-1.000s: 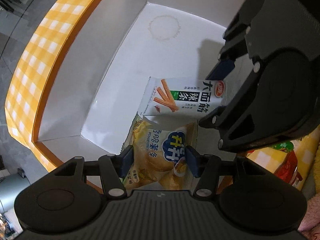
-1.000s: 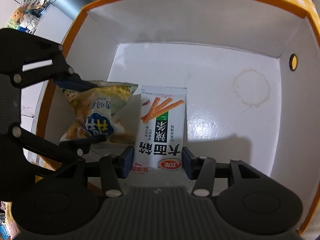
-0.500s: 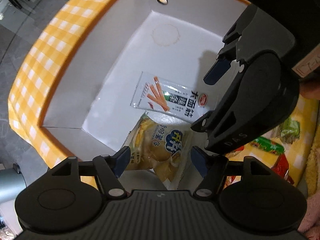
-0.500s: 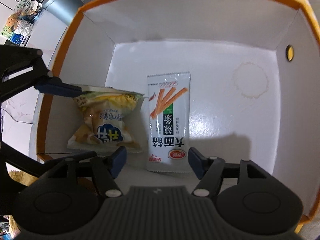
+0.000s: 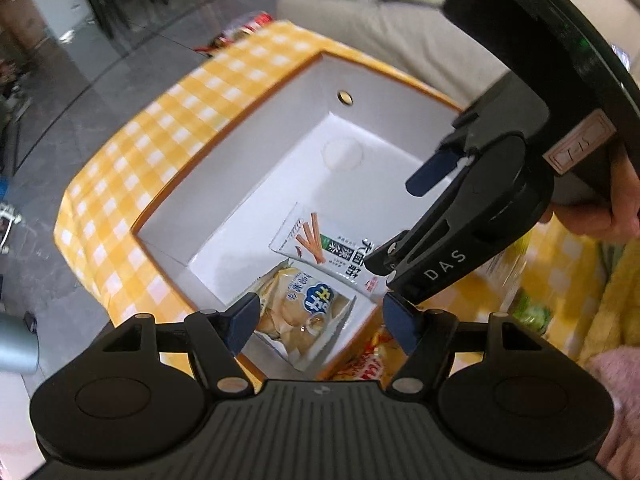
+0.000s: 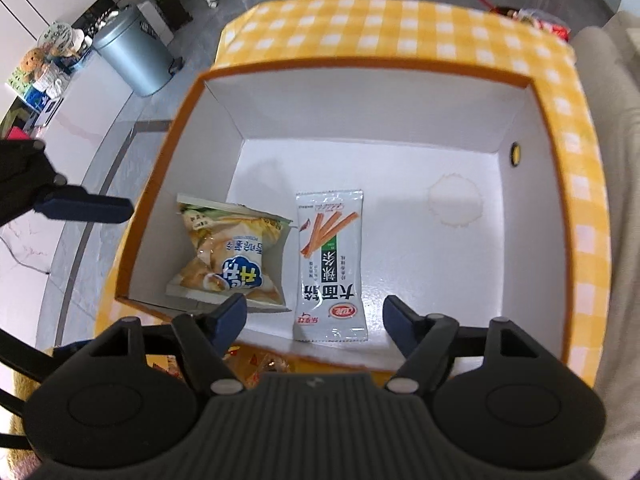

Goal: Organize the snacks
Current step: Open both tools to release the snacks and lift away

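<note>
Since both snacks now lie flat on the floor of the checked box (image 6: pixel 576 184), this reads as the moment just after a double drop-off. The box – yellow-and-white outside, white inside, orange rim – fills most of the right wrist view, open side up; most of its floor is bare, with a faint ring stain at about 2 o'clock.

The chip bag (image 6: pixel 230 256) sits at about 9 o'clock on the floor, puffy, tucked near the left wall. The spicy-strip pack (image 6: pixel 330 264) lies flat just beside it toward centre, long side running 12 to 6; their edges look touching or nearly so, can't tell which. Side by side, no overlap – likely placed that way to leave room for more.

Left gripper (image 5: pixel 320 318): jaws have just been opening, now wide, nothing between them; the chip bag shows through the gap but well below. Right gripper (image 6: pixel 316 314): jaws have just been opening too, now moderately wide, empty, poised above the near wall with the strip pack below. Both point steeply down over the box.

More snacks (image 5: pixel 364 364) lie outside the box at 6 o'clock in the left wrist view, on a matching checked cloth – probably the next pickups.
</note>
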Motion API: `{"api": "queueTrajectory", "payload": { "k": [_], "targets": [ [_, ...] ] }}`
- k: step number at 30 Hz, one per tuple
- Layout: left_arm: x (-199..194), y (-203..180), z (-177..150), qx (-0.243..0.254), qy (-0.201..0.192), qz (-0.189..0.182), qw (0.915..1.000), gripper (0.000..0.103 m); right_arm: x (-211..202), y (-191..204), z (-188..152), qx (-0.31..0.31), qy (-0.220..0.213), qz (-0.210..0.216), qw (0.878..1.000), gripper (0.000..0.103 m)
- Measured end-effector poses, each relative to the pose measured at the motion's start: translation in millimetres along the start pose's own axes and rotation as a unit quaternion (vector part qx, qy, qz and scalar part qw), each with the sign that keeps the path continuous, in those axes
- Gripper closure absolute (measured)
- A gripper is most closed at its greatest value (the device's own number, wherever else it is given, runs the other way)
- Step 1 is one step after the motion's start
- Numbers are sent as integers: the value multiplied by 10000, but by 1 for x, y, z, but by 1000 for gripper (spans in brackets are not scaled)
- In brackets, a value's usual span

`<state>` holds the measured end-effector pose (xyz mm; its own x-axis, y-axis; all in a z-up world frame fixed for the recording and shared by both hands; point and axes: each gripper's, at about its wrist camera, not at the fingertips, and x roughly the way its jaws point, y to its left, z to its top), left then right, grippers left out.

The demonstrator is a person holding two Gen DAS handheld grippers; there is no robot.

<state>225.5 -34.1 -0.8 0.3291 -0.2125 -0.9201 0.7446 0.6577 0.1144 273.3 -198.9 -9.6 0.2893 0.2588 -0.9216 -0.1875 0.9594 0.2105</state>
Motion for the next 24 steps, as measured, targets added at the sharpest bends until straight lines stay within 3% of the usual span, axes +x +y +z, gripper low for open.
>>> {"api": "queueTrajectory", "payload": {
  "k": [5, 13, 20, 24],
  "targets": [
    [-24, -11, -20, -512, -306, 176, 9981, 21, -26, 12, -26, -57, -470, -131, 9988, 30],
    [-55, -40, -57, -814, -582, 194, 9948, 21, -52, 24, -84, 78, -978, -38, 9952, 30],
    [-55, -59, -89, -1271, -481, 221, 9905, 21, -48, 26, -139, 444, -904, 23, 9949, 31],
    [-45, -64, -110, -1574, -234, 159, 9871, 25, -31, 41, -170, 200, -650, 104, 9976, 31]
  ]
}}
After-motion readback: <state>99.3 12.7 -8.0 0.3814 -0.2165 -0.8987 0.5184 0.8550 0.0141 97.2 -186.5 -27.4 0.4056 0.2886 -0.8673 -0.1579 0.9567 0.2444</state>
